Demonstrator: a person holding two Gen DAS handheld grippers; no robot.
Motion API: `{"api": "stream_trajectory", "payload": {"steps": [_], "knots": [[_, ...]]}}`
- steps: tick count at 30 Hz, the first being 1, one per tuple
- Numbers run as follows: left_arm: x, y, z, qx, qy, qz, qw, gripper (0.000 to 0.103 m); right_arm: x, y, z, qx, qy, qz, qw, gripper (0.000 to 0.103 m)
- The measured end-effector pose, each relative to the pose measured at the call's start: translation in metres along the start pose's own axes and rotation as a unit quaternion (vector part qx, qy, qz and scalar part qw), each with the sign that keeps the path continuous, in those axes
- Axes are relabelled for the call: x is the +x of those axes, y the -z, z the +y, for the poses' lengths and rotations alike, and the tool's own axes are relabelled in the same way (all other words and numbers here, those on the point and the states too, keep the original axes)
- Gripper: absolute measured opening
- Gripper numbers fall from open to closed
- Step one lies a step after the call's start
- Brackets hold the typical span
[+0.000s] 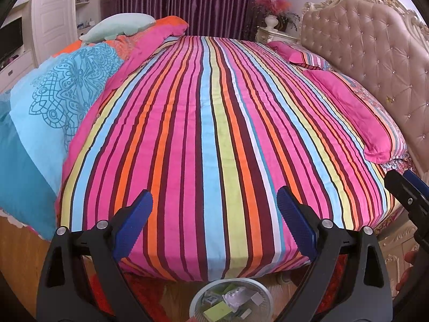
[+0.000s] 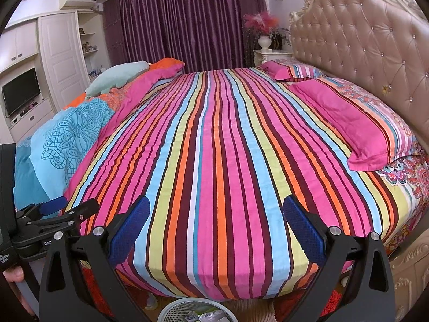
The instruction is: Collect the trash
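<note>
A round white mesh waste basket (image 1: 198, 299) stands on the floor at the foot of the bed, holding paper scraps, a yellow-green slip (image 1: 217, 310) and crumpled white wrappers. It also shows in the right wrist view (image 2: 171, 308). My left gripper (image 1: 214, 209) is open and empty, above the basket at the bed's edge. My right gripper (image 2: 216, 214) is open and empty, beside it to the right. The right gripper shows at the left wrist view's right edge (image 1: 407, 190); the left gripper shows at the right wrist view's left (image 2: 64, 212).
A bed with a striped sheet (image 1: 214, 120) fills both views. A blue and pink duvet (image 1: 53, 102) is bunched on the left; pink pillows (image 1: 354, 112) lie by the tufted headboard (image 1: 375, 48). A red rug (image 2: 329, 306) lies on the floor.
</note>
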State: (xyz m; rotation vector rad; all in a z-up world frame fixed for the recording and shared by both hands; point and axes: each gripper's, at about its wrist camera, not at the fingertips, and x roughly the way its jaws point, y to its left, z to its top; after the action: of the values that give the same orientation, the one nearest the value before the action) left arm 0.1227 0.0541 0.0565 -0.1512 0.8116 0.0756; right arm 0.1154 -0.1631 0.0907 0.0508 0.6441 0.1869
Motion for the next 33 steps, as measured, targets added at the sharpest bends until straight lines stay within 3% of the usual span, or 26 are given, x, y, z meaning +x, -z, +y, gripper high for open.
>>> {"api": "stream_trajectory", "payload": {"steps": [22,33], "knots": [[0.005,-0.001,-0.002,0.01,-0.003,0.017,0.9998,0.091,0.001,0.001,0.0,0.003,0.0,0.002,1.0,0.095],[0.001,0.0,-0.013,0.038,-0.026,0.008,0.9989,0.091,0.005,0.003,-0.001,0.005,-0.007,0.011,1.0,0.095]]}}
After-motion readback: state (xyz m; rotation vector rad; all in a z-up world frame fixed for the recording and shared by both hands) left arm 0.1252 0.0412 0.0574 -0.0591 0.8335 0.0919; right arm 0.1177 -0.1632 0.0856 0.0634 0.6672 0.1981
